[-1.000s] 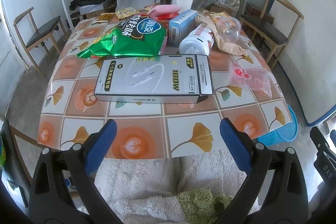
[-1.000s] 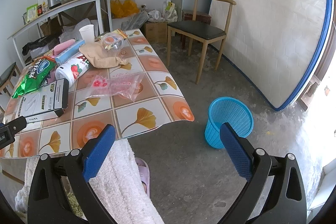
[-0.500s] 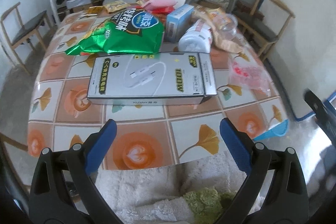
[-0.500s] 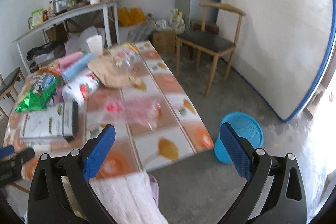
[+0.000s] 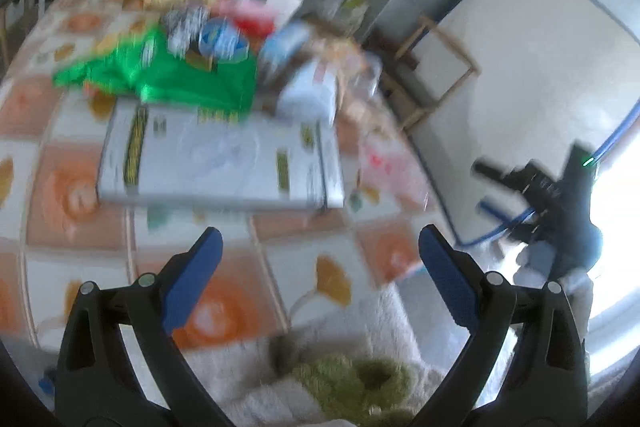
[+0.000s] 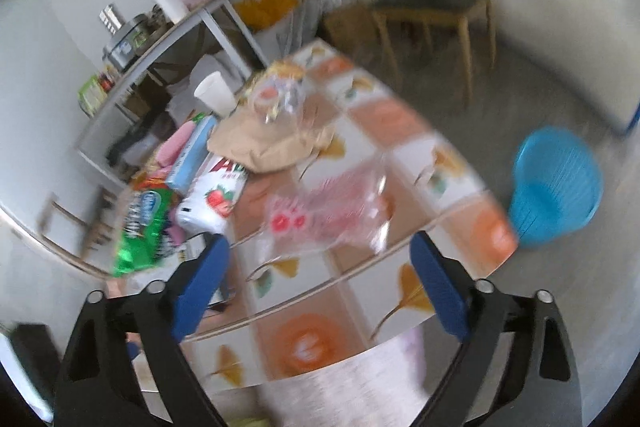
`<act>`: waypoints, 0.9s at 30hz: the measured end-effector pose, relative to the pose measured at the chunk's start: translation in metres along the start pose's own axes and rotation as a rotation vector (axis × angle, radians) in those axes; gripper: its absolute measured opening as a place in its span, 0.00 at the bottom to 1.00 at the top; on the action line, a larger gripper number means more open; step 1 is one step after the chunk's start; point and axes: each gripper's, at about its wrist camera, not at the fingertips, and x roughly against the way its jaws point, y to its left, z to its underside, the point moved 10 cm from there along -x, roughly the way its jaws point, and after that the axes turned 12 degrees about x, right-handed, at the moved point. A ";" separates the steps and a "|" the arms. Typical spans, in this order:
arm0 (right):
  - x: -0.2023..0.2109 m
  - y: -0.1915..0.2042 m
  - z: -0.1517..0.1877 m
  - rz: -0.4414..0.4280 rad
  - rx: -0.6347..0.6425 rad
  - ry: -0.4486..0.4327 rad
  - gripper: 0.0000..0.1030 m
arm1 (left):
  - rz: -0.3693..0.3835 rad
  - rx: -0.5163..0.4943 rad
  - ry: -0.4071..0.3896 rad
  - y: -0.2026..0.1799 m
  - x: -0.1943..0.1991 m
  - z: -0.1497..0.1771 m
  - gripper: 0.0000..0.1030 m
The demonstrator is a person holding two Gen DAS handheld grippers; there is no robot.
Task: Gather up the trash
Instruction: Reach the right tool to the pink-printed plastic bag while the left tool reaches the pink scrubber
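Trash covers the tiled table (image 5: pixel 224 291): a flat white box (image 5: pixel 216 159), a green snack bag (image 5: pixel 168 75), a white strawberry pack (image 6: pixel 214 199), brown paper (image 6: pixel 268 143) and a clear pink plastic bag (image 6: pixel 332 211). My left gripper (image 5: pixel 318 245) is open over the table's near edge, just short of the white box, holding nothing. My right gripper (image 6: pixel 320 255) hangs above the near edge with the pink plastic bag just beyond its fingertips; its jaws are closing, wide apart, with nothing pressed between them. Both views are blurred. The right gripper also shows in the left wrist view (image 5: pixel 536 187).
A blue basket (image 6: pixel 556 183) stands on the floor right of the table. Wooden chair (image 6: pixel 436 7) behind it, a white shelf table (image 6: pixel 160 39) with kitchen things at the back. A paper cup (image 6: pixel 214 95) stands on the table. Fluffy white clothing (image 5: pixel 320 359) is below me.
Both views have swung and rolled and are now blurred. The right gripper came in over the table toward the pink plastic bag. The left view turned right, bringing the right gripper into sight.
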 end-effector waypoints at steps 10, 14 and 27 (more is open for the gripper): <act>-0.040 -0.011 0.016 -0.112 -0.226 0.122 0.67 | -0.270 -0.251 -0.242 0.052 0.017 -0.085 0.91; -0.051 -0.008 0.020 -0.139 -0.282 0.160 0.65 | -0.295 -0.174 -0.225 0.082 0.014 -0.101 0.74; -0.093 -0.027 0.002 -0.045 -0.418 0.206 0.65 | -0.132 -0.173 -0.124 0.046 -0.002 -0.080 0.53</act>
